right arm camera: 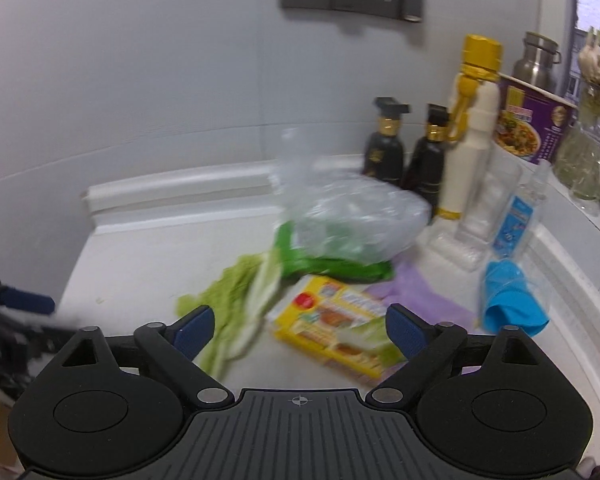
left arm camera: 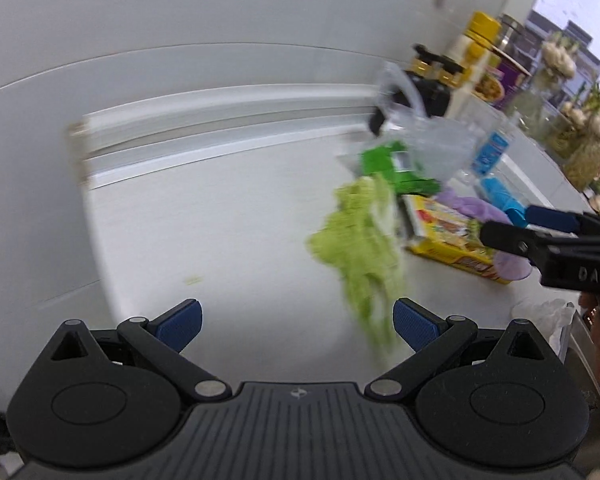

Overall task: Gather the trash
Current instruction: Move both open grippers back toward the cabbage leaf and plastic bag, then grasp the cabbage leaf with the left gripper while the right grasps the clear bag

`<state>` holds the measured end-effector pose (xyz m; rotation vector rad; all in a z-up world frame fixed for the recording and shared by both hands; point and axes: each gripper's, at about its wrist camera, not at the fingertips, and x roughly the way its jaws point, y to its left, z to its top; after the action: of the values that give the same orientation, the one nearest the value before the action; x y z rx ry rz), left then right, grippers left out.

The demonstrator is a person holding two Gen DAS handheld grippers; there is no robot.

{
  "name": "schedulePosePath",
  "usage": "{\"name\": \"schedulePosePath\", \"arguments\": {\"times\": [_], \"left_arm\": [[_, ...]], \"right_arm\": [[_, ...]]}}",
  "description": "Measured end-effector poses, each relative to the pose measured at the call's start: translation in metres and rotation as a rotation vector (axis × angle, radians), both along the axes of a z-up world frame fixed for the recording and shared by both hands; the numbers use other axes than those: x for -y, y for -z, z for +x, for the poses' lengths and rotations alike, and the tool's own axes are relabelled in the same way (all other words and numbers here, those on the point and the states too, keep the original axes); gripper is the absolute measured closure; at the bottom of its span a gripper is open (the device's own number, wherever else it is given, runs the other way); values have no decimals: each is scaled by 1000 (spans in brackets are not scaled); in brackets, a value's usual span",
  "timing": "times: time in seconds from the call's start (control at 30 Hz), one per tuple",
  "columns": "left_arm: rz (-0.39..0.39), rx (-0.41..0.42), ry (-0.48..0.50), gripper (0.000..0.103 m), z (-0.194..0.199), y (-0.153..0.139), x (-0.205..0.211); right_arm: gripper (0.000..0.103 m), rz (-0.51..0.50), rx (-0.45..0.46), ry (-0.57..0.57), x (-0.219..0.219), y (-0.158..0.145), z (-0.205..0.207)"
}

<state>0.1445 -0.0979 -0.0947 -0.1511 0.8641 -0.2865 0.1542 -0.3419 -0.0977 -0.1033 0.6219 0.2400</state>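
Left tool [left arm camera: 296, 326]: fingers spread wide, nothing between them, hovering over the white table [left arm camera: 204, 232]. Just ahead of its right finger lies a limp lettuce leaf [left arm camera: 360, 248], blurred. Ahead and to the right of that, a yellow food box [left arm camera: 444, 240] lies flat, with a green packet [left arm camera: 384, 166] and a clear plastic bag [left arm camera: 428, 140] beyond it. A purple sheet [left arm camera: 472, 206] peeks out behind the box. The right tool enters this view from the right edge, tips close to the box.

Right tool [right arm camera: 300, 330]: fingers spread wide too, holding nothing. The lettuce leaf [right arm camera: 240, 300] lies just ahead of its left finger; the yellow box [right arm camera: 332, 332] sits between the fingertips, a little beyond them. Farther ahead, the clear bag [right arm camera: 352, 216] rests on the green packet [right arm camera: 332, 268]. A crumpled blue item [right arm camera: 508, 300] lies ahead of the right finger. Two dark bottles [right arm camera: 384, 148] and a cream bottle with a yellow cap [right arm camera: 472, 136] stand at the back wall.
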Motion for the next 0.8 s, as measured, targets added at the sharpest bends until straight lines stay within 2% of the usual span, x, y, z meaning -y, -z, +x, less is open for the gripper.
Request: {"name": "schedulePosePath", "arguments": {"times": [0.13,0.3,0.4,0.53,0.63,0.7,0.8], "left_arm": [[1,11,27,3,11,5,29],[-22,-34,87,14,16,12,55],[8,-50,117,26,14,16,67],[48,-49,130,29,12,19,71],[62,-43,119,43,10,18,67],[85,-39,114,59,9,17,65],[115,-30,118,69,8,17,63]], "right_arm": [[7,30,3,3,13,3,22],[7,52,6,0,21,8,48],[7,61,8,-4,24,11,61],[7,87,10,-1,27,12,79],[6,121,1,7,30,15,94],[5,142,-8,18,32,19,103],[5,170,-21,41,34,25,116]]}}
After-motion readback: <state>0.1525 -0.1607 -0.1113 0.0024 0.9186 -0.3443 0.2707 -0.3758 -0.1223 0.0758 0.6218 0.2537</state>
